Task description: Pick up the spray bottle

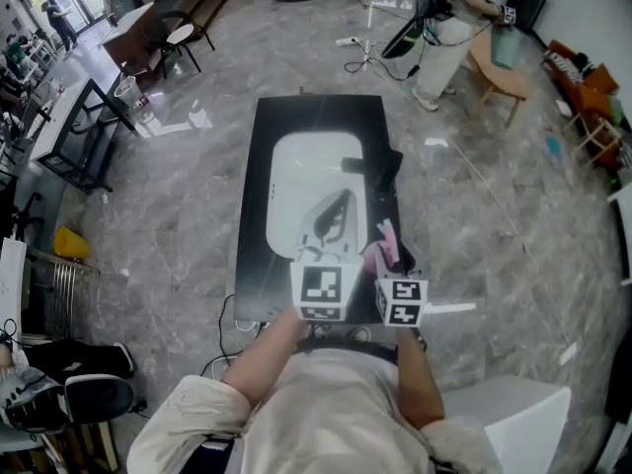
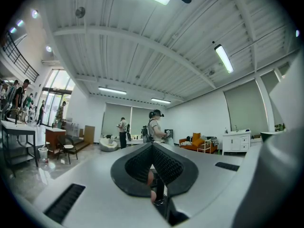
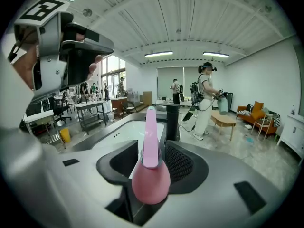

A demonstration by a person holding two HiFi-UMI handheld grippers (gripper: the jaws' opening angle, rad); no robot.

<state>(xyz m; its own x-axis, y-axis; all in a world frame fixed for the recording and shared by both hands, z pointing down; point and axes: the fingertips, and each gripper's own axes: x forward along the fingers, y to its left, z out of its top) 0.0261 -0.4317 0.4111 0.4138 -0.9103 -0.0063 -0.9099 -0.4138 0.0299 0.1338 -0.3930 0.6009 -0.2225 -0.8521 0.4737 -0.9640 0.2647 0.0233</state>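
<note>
The pink pear-shaped plastic spray bottle (image 3: 150, 177), topped by a tall tapered pink cap, stands between the jaws of the right hand-held gripper (image 3: 149, 147). It is at the near right edge of the black worktop (image 1: 255, 176), beside the white sink basin (image 1: 296, 181). The jaws stand wide apart round it, not clamped. I judge the pads should close squarely and gently on the upper bulb, since the rounded body could slip or tip, and then lift straight up. The left hand-held gripper (image 2: 153, 150) is closed together on nothing. The bottle's base is hidden behind the gripper body, and whether a pad already brushes the bulb is hard to tell.
</note>
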